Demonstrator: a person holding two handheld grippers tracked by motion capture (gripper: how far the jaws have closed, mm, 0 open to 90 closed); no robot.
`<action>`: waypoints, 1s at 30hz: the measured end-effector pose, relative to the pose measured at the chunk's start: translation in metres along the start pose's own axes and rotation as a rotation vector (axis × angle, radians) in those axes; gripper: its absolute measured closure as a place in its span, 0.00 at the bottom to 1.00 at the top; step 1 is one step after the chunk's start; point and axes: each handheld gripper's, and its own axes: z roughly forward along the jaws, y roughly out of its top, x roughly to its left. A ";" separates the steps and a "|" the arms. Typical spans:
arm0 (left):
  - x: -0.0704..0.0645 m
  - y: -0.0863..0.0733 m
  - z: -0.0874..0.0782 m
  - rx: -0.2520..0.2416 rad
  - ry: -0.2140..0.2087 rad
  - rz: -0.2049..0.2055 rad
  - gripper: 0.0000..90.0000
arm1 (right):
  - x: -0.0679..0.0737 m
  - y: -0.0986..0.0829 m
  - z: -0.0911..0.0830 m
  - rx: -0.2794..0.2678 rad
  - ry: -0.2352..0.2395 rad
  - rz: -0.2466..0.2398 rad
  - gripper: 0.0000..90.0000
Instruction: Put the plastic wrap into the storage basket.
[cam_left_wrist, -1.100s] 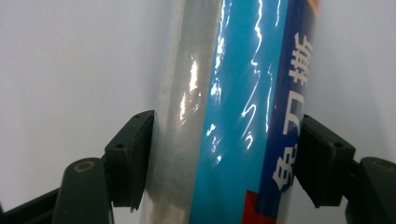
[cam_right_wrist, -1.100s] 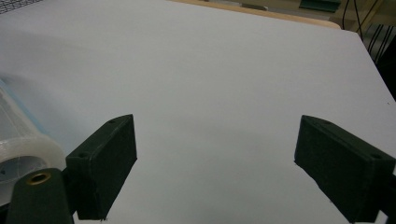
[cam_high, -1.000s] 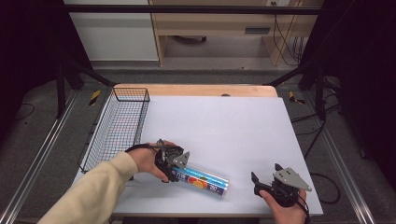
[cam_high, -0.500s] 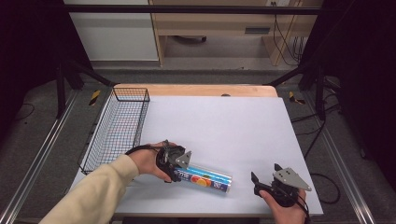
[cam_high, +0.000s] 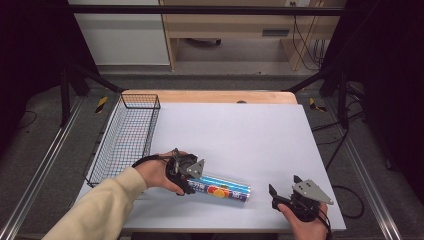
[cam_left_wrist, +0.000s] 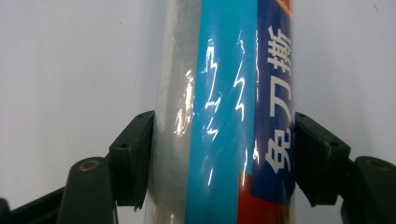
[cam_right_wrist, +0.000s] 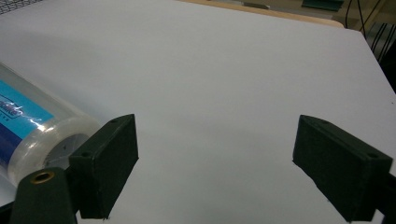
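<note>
The roll (cam_high: 221, 189) of wrapped film lies on its side on the white table (cam_high: 260, 140), and its near end sits between the fingers (cam_left_wrist: 133, 156) of your left gripper (cam_high: 189, 176). In the left gripper view both pads press against the roll's sides, one on the clear plastic edge and the other on the dark blue band with the printed characters, so you are grasping it; the roll runs straight out ahead of the fingers. It looks to be resting on the table, not yet lifted, though the high view cannot settle that.

Your right gripper (cam_high: 289, 196) waits just past the roll's far end, apart from it. In the right gripper view its fingers (cam_right_wrist: 109, 161) stand released and wide, with the roll's round end cap (cam_right_wrist: 60, 151) just beside the left one and bare table between them.

The step in hand reads as the pick-up: the grip is made and the lift comes next. Judging from the layout, the wire basket (cam_high: 125, 137) beyond and to the left of your left fingers is the likely place for it. Since you hold the roll near one end, expect the free end to droop as it rises; keep the squeeze firm on the slick wrap, lift level, and clear the basket's rim before you lower it in lengthwise.
</note>
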 end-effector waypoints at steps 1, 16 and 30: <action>0.000 0.000 -0.001 -0.007 0.000 -0.010 0.34 | 0.000 0.000 0.000 0.000 -0.001 0.000 0.16; -0.007 0.007 -0.043 -0.148 0.088 -0.056 0.35 | -0.002 0.000 -0.001 -0.006 -0.014 0.013 0.16; -0.014 0.027 -0.072 -0.261 0.186 -0.191 0.35 | -0.004 -0.001 -0.002 -0.008 -0.031 0.015 0.16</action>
